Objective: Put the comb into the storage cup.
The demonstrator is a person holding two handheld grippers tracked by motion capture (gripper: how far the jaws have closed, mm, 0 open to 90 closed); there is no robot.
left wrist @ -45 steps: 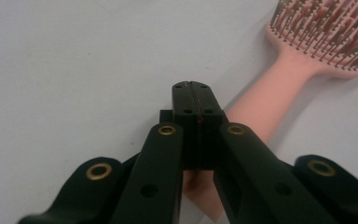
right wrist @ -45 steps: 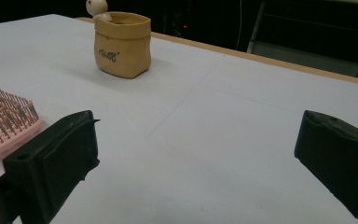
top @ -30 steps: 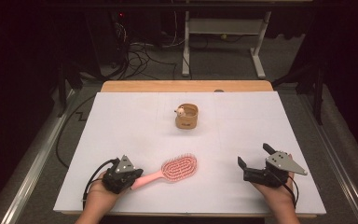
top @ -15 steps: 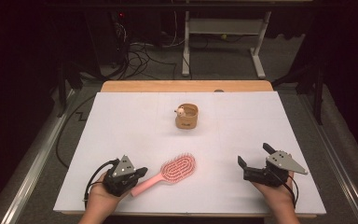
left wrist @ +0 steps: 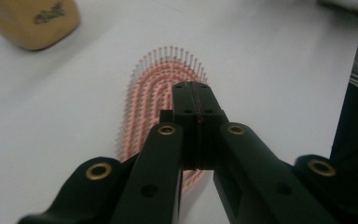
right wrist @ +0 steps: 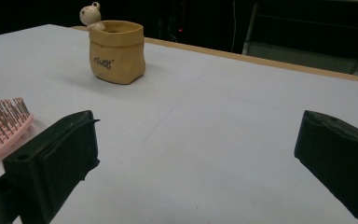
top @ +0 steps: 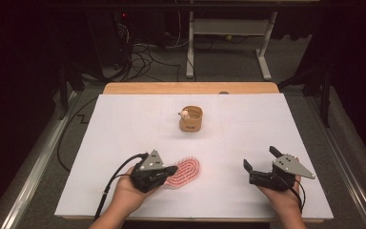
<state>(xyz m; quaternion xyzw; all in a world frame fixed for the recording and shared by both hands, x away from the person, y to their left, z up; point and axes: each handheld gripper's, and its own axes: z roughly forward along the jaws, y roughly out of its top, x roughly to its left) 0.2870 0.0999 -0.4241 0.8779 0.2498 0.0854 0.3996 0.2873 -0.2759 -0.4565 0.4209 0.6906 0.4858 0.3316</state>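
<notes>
Your left gripper (top: 164,172) had its fingers clamped on the pink hairbrush (top: 185,171) handle near the worktop's (top: 124,124) front edge; your right gripper (top: 259,164) rested there, fingers wide apart, empty.

On the bench (top: 124,124) there is one pink hairbrush (top: 186,171), near its front edge, and one tan pot (top: 191,119) with one small figure (top: 184,114) on its rim.
</notes>
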